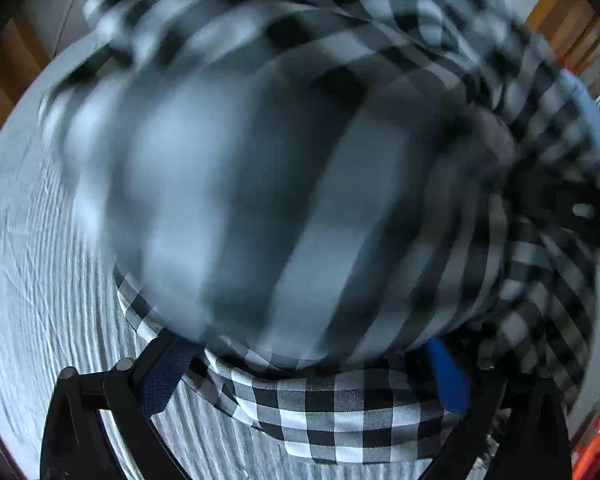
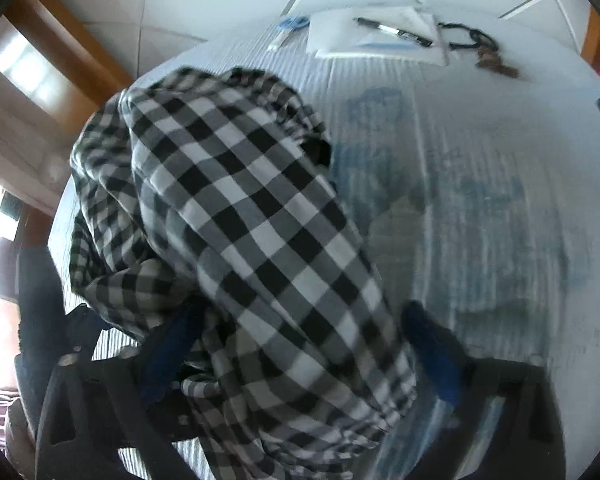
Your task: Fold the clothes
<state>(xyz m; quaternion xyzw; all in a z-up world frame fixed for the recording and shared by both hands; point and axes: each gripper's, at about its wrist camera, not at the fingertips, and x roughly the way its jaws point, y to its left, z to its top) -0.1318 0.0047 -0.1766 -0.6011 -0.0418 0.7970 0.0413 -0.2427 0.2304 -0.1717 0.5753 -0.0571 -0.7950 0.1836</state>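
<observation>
Checked shirt (image 1: pixel 332 412) cloth lay bunched between the wide blue pads of the left gripper (image 1: pixel 304 380) and right gripper (image 2: pixel 296 360), low in both frames on the striped bedsheet (image 1: pixel 40 260), looking soft and limp, best pinched at a hem.

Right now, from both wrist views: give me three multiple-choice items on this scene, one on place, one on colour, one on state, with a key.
1. Where do the pen and paper lie?
A. At the far edge of the striped sheet
B. On the checked garment
C. On the floor

2. What colours is the garment's check?
A. Red, blue
B. Black, grey, white
C. Green, yellow

3. How is the garment?
A. Folded flat
B. On a hanger
C. Bunched, cloth between the fingers of the right claw

Key: 1 A, they sit beyond the garment. 2 B, plain in both views. 3 C, it lies heaped and runs down between the blue pads.
</observation>
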